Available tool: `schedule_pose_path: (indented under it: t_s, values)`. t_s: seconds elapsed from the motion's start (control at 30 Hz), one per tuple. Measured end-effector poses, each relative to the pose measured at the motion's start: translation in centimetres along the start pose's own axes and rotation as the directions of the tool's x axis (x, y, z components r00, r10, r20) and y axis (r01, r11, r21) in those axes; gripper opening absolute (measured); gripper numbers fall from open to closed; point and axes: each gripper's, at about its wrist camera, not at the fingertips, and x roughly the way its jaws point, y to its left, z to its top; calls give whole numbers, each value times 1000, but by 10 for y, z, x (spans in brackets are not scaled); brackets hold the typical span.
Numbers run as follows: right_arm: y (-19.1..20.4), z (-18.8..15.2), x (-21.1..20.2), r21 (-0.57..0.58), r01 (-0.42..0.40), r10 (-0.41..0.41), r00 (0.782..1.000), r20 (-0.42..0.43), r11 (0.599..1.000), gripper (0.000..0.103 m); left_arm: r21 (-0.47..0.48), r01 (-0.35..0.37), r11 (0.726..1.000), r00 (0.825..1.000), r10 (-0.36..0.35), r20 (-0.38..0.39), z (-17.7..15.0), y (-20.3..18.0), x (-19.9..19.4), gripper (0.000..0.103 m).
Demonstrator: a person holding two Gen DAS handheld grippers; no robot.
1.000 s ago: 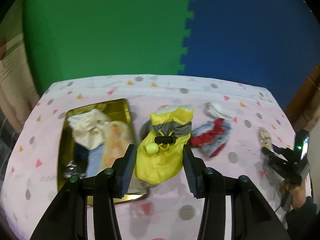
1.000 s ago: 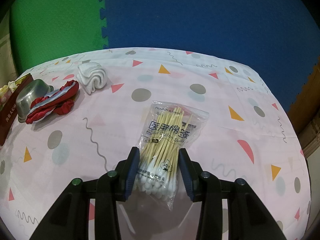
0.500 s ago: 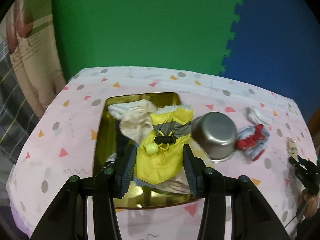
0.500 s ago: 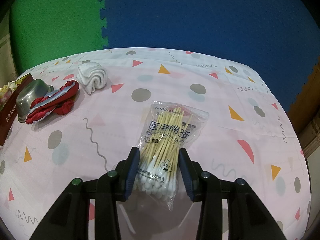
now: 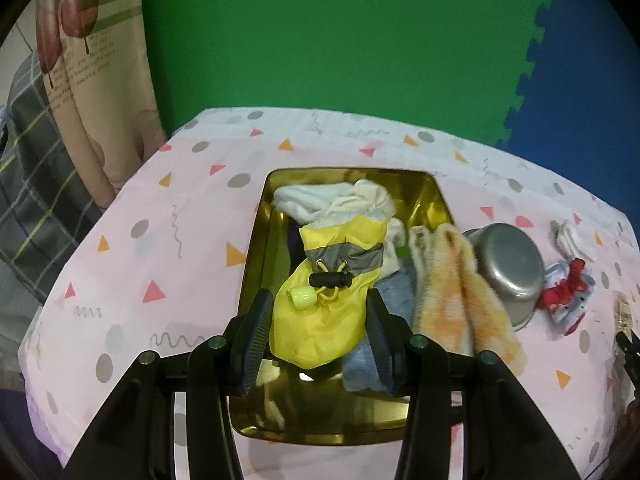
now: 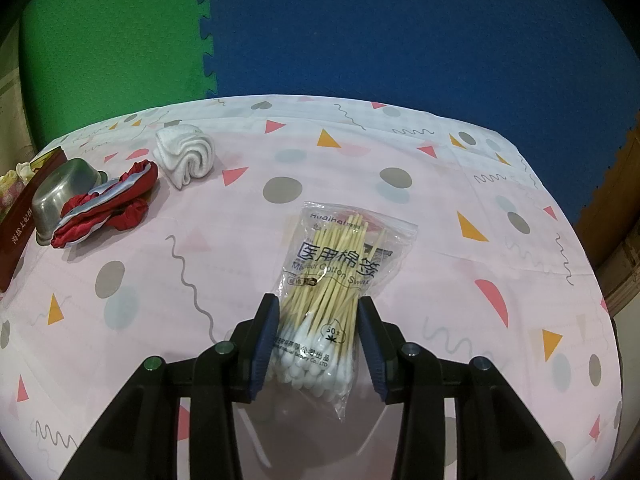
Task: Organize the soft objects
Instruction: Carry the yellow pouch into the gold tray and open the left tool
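Observation:
My left gripper [image 5: 319,343] is shut on a yellow and grey drawstring pouch [image 5: 332,292] and holds it over the gold tray [image 5: 256,248]. The tray holds white cloths [image 5: 332,198], an orange and white towel [image 5: 456,292] and a light blue cloth [image 5: 360,364]. My right gripper [image 6: 318,345] is shut on a clear bag of cotton swabs [image 6: 334,292] that lies on the pink tablecloth. A rolled white cloth [image 6: 184,157] and a red, white and blue fabric piece [image 6: 106,206] lie at the table's left.
An upturned steel bowl [image 5: 510,268] stands right of the tray; it also shows in the right wrist view [image 6: 62,192]. A dark red box edge [image 6: 20,220] is at the far left. Green and blue foam mats back the table. A curtain [image 5: 92,80] hangs left.
My left gripper has carried the yellow pouch leftward, from above the table by the red fabric to over the gold tray. The right gripper and the swab bag have not moved.

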Motion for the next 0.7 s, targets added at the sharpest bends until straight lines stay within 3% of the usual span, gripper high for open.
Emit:
schedule_pose_path:
  t_s: [0.7]
  values:
    - [-1,0,0,1,-2,2,1000,0,1000,42,30,1,1000,1000,0,-30,29,-18,41,47]
